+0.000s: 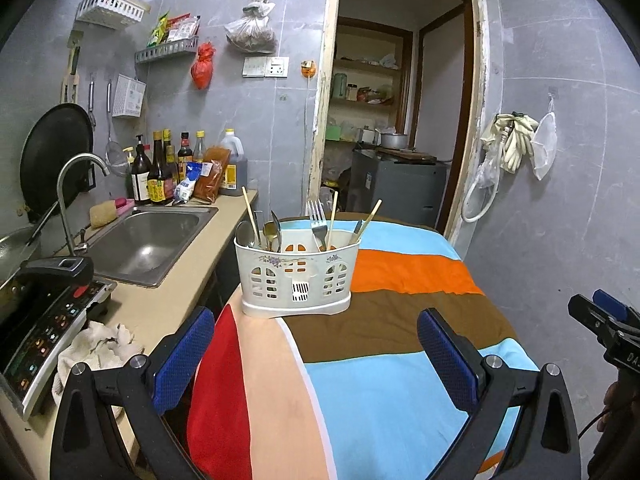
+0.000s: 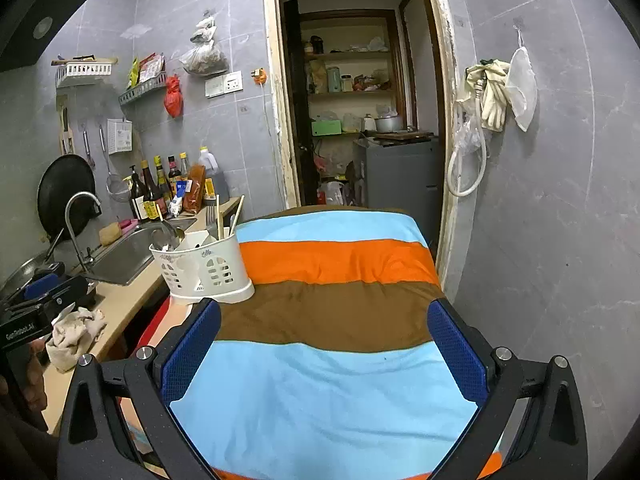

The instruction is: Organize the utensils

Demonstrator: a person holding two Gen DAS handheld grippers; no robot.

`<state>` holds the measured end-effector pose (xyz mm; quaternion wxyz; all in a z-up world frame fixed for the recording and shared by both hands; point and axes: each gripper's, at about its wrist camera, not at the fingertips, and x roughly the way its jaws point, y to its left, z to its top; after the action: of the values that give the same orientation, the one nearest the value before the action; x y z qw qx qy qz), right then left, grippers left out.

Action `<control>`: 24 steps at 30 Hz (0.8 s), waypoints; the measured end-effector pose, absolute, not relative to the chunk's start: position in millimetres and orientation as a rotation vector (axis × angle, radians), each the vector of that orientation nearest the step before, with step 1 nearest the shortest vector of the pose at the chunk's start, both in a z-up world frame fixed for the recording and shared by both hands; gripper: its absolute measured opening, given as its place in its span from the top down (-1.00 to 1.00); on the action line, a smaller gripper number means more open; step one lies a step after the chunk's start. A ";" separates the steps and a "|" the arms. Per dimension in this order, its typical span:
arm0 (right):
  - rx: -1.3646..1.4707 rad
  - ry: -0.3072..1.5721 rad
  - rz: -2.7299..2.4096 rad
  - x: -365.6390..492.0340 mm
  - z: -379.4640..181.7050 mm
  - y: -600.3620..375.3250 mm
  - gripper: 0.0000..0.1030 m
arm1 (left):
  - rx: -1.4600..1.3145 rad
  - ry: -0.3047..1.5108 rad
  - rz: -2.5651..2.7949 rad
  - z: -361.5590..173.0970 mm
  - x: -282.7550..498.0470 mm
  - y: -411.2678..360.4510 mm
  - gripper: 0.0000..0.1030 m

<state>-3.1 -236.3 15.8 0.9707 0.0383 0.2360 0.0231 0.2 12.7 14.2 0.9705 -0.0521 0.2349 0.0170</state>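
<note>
Beyond the open left tool (image 1: 316,354), the utensil caddy (image 1: 295,280), untouched.

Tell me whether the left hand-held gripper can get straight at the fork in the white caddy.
Probably yes. The left hand-held gripper is open and faces the white caddy head-on, with only bare striped cloth between. The fork stands above the rim, though a chopstick stands close beside it.
</note>
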 end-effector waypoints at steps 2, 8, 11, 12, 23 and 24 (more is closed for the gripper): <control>0.078 0.477 0.049 -6.9 15.1 -236.2 -0.97 | -0.100 0.470 0.030 15.1 -3.8 11.5 -0.98; 0.075 0.469 0.051 -9.2 16.7 -235.6 -0.97 | -0.099 0.459 0.029 16.2 -8.1 13.0 -0.98; 0.076 0.470 0.054 -10.3 16.2 -234.5 -0.97 | -0.100 0.457 0.031 16.3 -8.5 14.9 -0.98; 0.076 0.470 0.056 -10.4 16.6 -233.6 -0.97 | -0.100 0.458 0.031 16.3 -8.2 15.6 -0.98; 0.073 0.477 0.065 -6.3 18.5 -228.4 -0.97 | -0.103 0.460 0.035 14.6 -8.6 20.7 -0.98; 0.073 0.477 0.065 -6.3 18.4 -228.4 -0.97 | -0.103 0.460 0.034 14.5 -8.5 20.8 -0.98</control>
<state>-6.3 -228.4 18.4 0.9706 0.0361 0.2360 0.0321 -8.5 20.8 14.5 0.9722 -0.0509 0.2280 0.0170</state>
